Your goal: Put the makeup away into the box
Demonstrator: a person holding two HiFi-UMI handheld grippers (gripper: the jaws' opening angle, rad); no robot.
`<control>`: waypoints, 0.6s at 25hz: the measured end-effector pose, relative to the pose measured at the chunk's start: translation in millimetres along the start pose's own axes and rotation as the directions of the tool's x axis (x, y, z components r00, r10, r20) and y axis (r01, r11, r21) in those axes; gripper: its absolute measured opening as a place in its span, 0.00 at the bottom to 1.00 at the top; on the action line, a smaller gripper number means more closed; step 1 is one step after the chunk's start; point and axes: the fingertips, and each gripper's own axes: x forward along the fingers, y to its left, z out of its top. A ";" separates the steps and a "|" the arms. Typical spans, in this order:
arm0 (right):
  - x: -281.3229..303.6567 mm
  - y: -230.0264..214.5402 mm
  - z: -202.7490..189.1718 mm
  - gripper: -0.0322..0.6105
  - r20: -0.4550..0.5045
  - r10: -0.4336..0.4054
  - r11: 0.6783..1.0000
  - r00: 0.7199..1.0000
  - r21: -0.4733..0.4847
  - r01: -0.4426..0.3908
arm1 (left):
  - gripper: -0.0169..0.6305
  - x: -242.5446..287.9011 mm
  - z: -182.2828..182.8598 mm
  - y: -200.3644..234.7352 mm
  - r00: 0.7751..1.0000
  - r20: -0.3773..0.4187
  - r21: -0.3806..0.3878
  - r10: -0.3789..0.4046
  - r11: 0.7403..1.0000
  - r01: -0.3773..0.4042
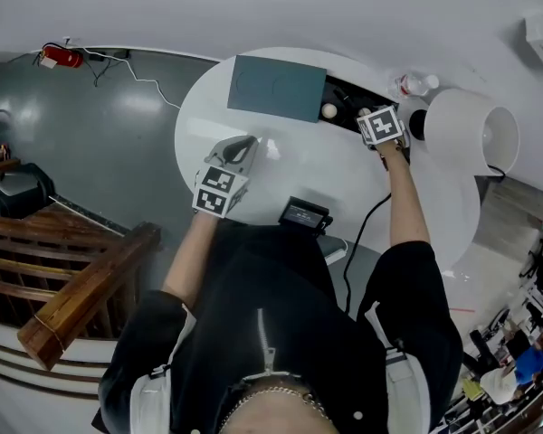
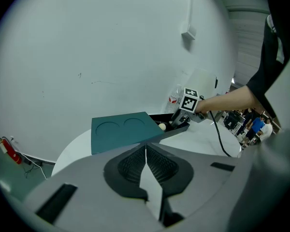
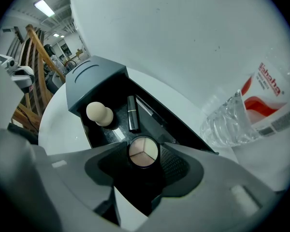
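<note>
The right gripper (image 3: 143, 149) is pinching a round compact (image 3: 143, 154) with three pale shades of powder between its jaws, and is holding it just over the near end of the open black box (image 1: 346, 89). Inside the box, beyond the compact, a beige sponge (image 3: 99, 113) and a lipstick (image 3: 132, 114) are already lying side by side. A thin dark stick, possibly a pencil, is lying beside the lipstick.

The teal lid (image 1: 276, 87) is covering the box's left end, and a clear water bottle (image 3: 241, 117) is standing just to the right of the box. The left gripper (image 2: 146, 151) is resting on the white counter (image 1: 326, 165), well apart from the box, with its jaws pressed together on nothing.

The placing step appears to be under way. The next move is calling for lowering the compact onto the free floor of the box near the sponge, then spreading the jaws without nudging the lipstick.
</note>
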 end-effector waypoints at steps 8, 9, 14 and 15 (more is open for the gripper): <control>12.0 -3.8 -4.8 0.37 -0.017 -0.013 1.000 1.000 -0.016 0.012 | 0.05 1.1 -1.5 -1.1 1.000 -0.007 -0.003 0.001 1.000 -0.001; 12.3 -4.3 -4.6 0.38 -0.016 -0.015 1.000 1.000 -0.015 0.014 | 0.05 1.7 -1.4 -1.2 1.000 -0.007 -0.003 0.000 1.000 0.000; 3.4 -6.9 -0.2 0.40 0.031 -0.051 0.999 0.998 0.007 0.050 | 0.05 1.9 -0.3 -2.8 1.000 -0.006 0.006 -0.019 1.000 0.020; -0.6 -6.5 1.1 0.40 0.046 -0.059 0.998 0.997 0.013 0.058 | 0.05 2.1 -0.2 -3.1 1.000 -0.005 0.010 -0.026 1.000 0.026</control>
